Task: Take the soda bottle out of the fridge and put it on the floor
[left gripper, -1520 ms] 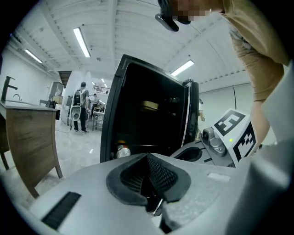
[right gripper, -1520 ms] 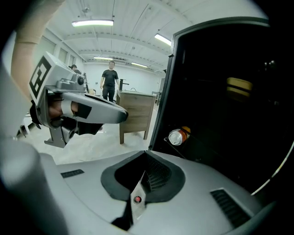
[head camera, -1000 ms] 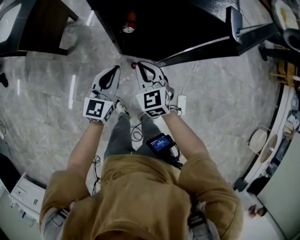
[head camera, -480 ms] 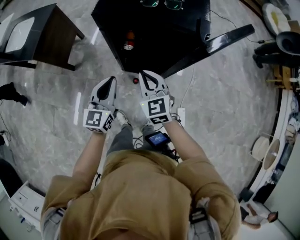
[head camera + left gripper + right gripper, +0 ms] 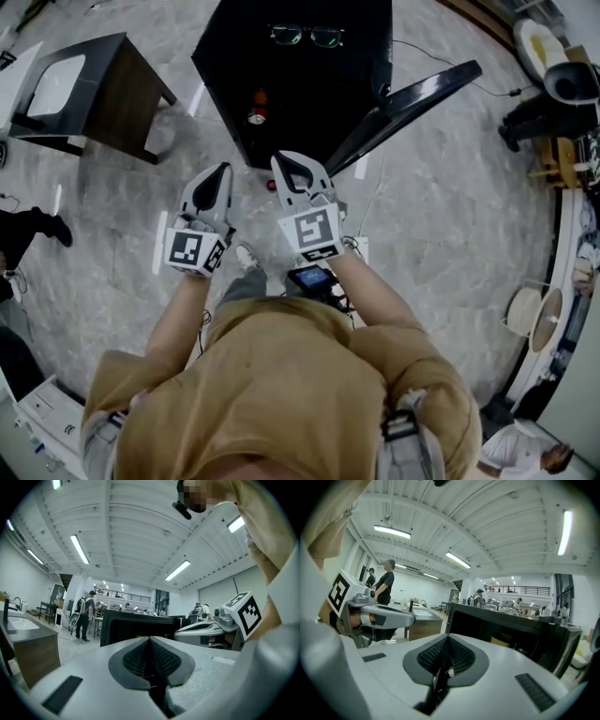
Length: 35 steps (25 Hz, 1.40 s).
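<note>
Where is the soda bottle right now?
In the head view, the soda bottle stands in the black fridge's open front, left of its swung-out door, just beyond the left gripper and right gripper.

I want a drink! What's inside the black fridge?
One bottle with a reddish cap stands near the front of the open fridge. The fridge's top covers the rest, which is dark.

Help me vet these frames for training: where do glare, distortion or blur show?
Head view: fisheye curves the floor, white glare streaks on it, fridge interior dark. Left gripper view: black vignette corners, bowed ceiling, bright lamps; near jaws slightly soft. Right gripper view: the same, lamp blown out.
</note>
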Each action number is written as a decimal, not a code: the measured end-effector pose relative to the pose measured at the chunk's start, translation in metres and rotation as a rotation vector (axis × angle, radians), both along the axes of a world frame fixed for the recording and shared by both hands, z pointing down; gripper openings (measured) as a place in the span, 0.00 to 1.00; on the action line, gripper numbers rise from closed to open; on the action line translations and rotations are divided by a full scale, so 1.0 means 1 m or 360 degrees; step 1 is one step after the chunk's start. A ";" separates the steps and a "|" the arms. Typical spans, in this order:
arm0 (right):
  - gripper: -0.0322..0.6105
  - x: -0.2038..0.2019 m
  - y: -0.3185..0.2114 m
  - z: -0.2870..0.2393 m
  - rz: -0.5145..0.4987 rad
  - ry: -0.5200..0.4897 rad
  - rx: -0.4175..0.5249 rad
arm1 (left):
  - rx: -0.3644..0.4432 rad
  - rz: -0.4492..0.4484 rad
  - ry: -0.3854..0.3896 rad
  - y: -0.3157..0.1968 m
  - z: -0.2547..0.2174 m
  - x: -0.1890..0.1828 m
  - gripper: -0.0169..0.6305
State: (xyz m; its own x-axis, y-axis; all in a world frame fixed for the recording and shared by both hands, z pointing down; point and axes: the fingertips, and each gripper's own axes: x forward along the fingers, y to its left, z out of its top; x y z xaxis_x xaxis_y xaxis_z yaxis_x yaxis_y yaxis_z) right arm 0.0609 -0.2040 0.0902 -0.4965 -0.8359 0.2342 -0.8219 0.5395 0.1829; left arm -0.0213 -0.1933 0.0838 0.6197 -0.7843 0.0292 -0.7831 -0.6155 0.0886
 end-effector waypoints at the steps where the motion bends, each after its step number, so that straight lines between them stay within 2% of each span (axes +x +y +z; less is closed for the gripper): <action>1: 0.05 0.002 0.001 -0.008 0.0002 -0.0010 0.0025 | 0.0015 0.0002 0.0001 0.002 -0.006 0.000 0.03; 12: 0.05 0.039 0.021 -0.098 0.0116 -0.0165 0.0298 | 0.0163 -0.0044 0.0013 0.019 -0.071 -0.021 0.03; 20: 0.05 0.078 0.032 -0.149 0.0238 -0.0261 0.0449 | 0.0272 -0.0022 -0.0009 0.031 -0.108 -0.022 0.03; 30: 0.05 0.135 0.046 -0.165 0.0491 -0.0376 0.0450 | 0.0336 -0.0096 0.0007 0.025 -0.134 -0.034 0.03; 35: 0.05 0.150 0.048 -0.179 0.0529 -0.0353 0.0473 | 0.0363 -0.0136 0.0004 0.022 -0.145 -0.042 0.03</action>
